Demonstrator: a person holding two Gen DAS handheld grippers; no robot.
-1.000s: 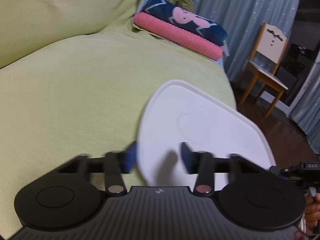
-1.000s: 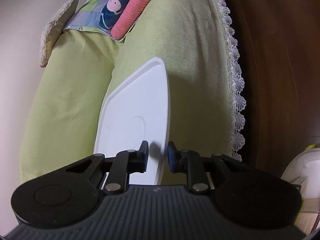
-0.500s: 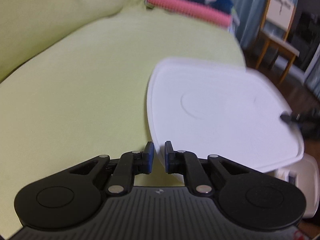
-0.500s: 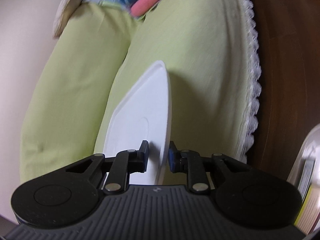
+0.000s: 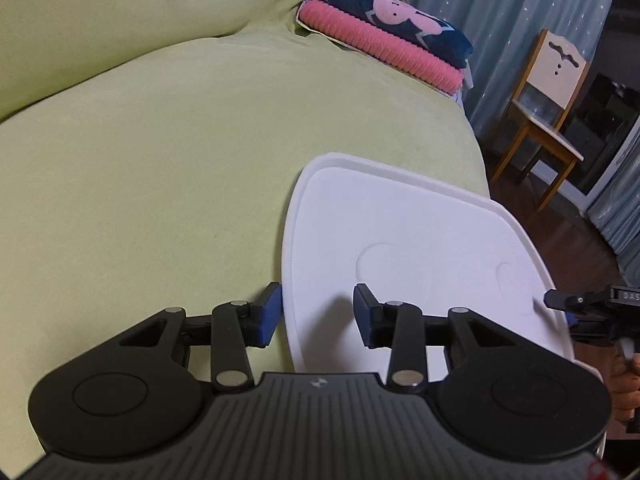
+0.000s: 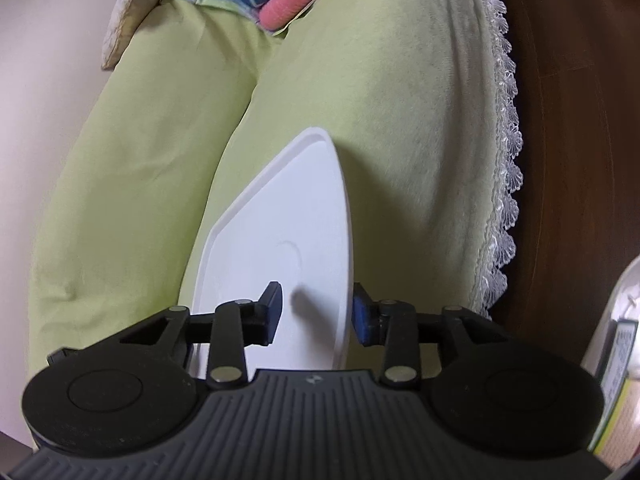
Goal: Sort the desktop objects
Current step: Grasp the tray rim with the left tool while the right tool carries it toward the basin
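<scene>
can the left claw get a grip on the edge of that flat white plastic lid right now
Probably yes. The left claw is open and straddles the near edge of the flat white plastic lid, with nothing between. The right claw straddles the opposite edge.

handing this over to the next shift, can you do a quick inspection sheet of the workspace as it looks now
surface: light green sofa cover with a lace trim along its edge.
job's things: white tray, bare, lying at the sofa's edge.
clutter: folded pink towel under a navy patterned cloth at the far end; papers or books at the right wrist view's edge, too cut off to identify.
grippers: left gripper open, straddling the tray's near edge; right gripper open, with a finger on either side of the tray's rim.
cables: nothing seen.
surroundings: wooden chair, blue curtains, dark wood floor.
</scene>
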